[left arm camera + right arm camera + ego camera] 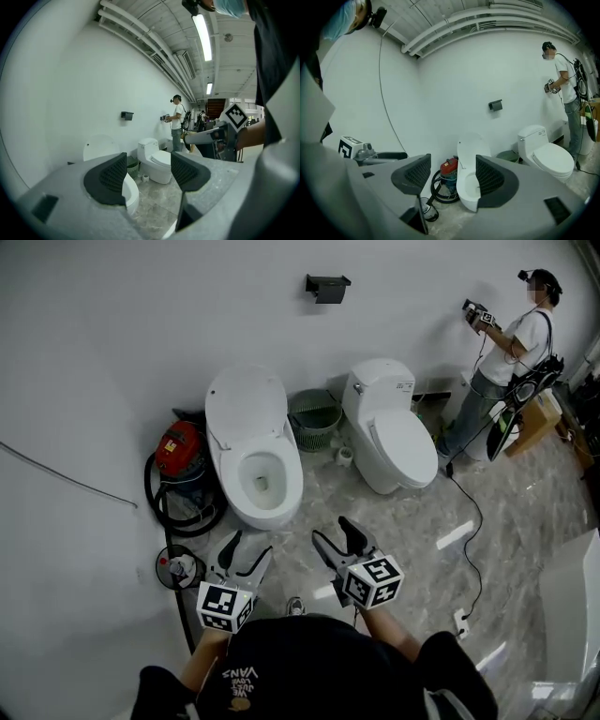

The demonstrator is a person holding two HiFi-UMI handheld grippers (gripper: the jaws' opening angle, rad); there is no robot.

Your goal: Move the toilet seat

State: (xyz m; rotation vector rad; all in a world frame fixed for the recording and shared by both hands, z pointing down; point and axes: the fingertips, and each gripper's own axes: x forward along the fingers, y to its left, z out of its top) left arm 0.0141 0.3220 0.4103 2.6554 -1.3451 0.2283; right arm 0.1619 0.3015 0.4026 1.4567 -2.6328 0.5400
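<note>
Facing the toilet, its seat tipped up at the back, left gripper and right gripper hover just before it, jaws apart and empty, so best pinch the seat's edge squarely and swing it gently.

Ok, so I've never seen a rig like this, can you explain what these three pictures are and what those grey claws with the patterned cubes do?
A person holds a two-jaw tool in each hand: the left hand-held gripper and the right hand-held gripper. One picture comes from a camera on their head, looking down; the other two come from cameras riding on each hand-held gripper. On the floor stand an open toilet with its lid raised, a closed toilet, a red vacuum cleaner and a green basket. Both pairs of jaws are apart and hold nothing.
</note>
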